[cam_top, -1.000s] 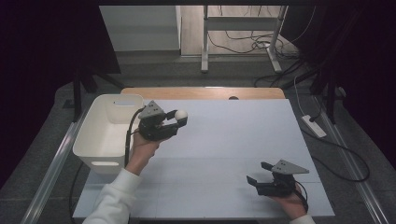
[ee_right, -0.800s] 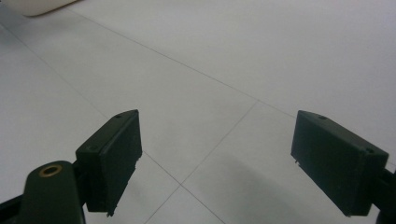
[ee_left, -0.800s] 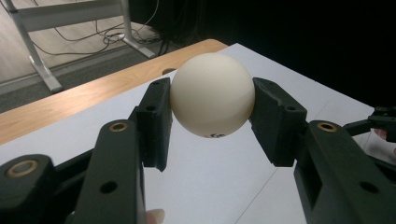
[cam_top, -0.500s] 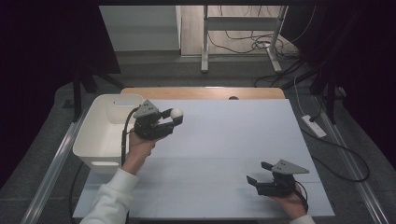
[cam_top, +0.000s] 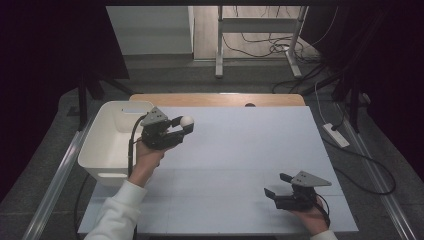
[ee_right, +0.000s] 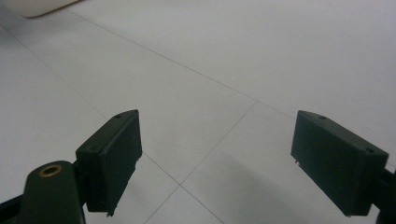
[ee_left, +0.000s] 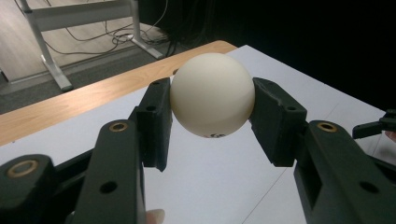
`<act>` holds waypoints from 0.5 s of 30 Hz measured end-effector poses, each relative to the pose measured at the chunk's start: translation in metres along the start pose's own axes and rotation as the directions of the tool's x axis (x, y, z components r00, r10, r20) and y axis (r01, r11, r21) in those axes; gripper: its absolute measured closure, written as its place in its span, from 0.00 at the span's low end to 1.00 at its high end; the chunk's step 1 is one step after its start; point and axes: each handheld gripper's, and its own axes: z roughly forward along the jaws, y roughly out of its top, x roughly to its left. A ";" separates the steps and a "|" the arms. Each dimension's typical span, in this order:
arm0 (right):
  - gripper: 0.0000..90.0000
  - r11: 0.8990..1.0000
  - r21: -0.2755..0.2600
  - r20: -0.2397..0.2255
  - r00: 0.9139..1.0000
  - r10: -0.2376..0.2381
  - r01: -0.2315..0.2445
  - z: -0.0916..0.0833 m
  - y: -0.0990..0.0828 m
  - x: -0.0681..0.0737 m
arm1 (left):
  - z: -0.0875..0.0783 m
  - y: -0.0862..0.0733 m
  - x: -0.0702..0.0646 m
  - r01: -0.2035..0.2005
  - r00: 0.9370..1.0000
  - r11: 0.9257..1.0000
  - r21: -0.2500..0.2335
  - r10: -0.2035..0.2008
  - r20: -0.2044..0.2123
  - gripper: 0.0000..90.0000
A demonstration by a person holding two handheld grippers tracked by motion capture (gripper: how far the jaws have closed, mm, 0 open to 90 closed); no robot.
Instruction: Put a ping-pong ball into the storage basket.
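Note:
A cream-white ball (ee_left: 212, 94) sits clamped between both pads of my left gripper (ee_left: 210, 126), held above the white table. From above, that ball (cam_top: 187, 120) and the left gripper (cam_top: 184, 126) hover just right of a white bin (cam_top: 102, 150), jaws pointing right. Down at the table's near right, my right gripper (cam_top: 274, 185) rests low, jaws pointing left. Its own view has the right gripper (ee_right: 217, 154) wide open over bare tabletop, nothing between the pads.
The white bin stands at the table's left edge. A wooden strip (cam_top: 215, 99) runs along the far edge. A power strip (cam_top: 336, 135) and cables lie on the floor to the right, a metal frame (cam_top: 220, 40) behind.
The left gripper with the ball has shifted slightly left and away, nearer the bin. The right gripper has stayed put.

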 end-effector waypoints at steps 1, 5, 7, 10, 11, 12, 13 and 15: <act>0.18 1.000 0.000 0.000 1.000 0.001 -0.001 0.000 0.000 0.000 | -0.001 0.000 0.000 0.001 1.000 1.000 -0.003 -0.001 -0.002 0.57; 0.18 1.000 0.000 -0.001 1.000 0.000 0.000 0.000 0.000 0.000 | -0.003 0.000 0.002 0.005 1.000 1.000 -0.011 -0.005 -0.011 0.57; 0.18 1.000 0.001 0.000 1.000 0.000 0.000 0.000 0.000 0.000 | -0.004 0.000 0.002 0.008 1.000 1.000 -0.015 -0.008 -0.013 0.57; 0.18 1.000 0.001 0.000 1.000 0.001 -0.001 0.000 0.000 0.000 | -0.005 0.000 0.002 0.008 1.000 1.000 -0.018 -0.008 -0.016 0.57; 0.18 1.000 0.001 0.000 1.000 0.000 0.000 0.000 0.000 0.000 | -0.005 0.000 0.003 0.008 1.000 1.000 -0.020 -0.008 -0.017 0.57; 0.18 1.000 0.001 0.000 1.000 0.000 0.000 0.000 0.000 0.000 | -0.006 -0.001 0.003 0.010 1.000 1.000 -0.019 -0.011 -0.018 0.57; 0.18 1.000 0.001 0.000 1.000 0.001 -0.001 0.000 0.000 0.000 | -0.006 -0.001 0.004 0.012 1.000 1.000 -0.018 -0.013 -0.018 0.57; 0.18 1.000 0.001 0.000 1.000 0.001 -0.001 0.000 0.000 0.000 | -0.006 -0.002 0.004 0.013 1.000 1.000 -0.017 -0.013 -0.021 0.57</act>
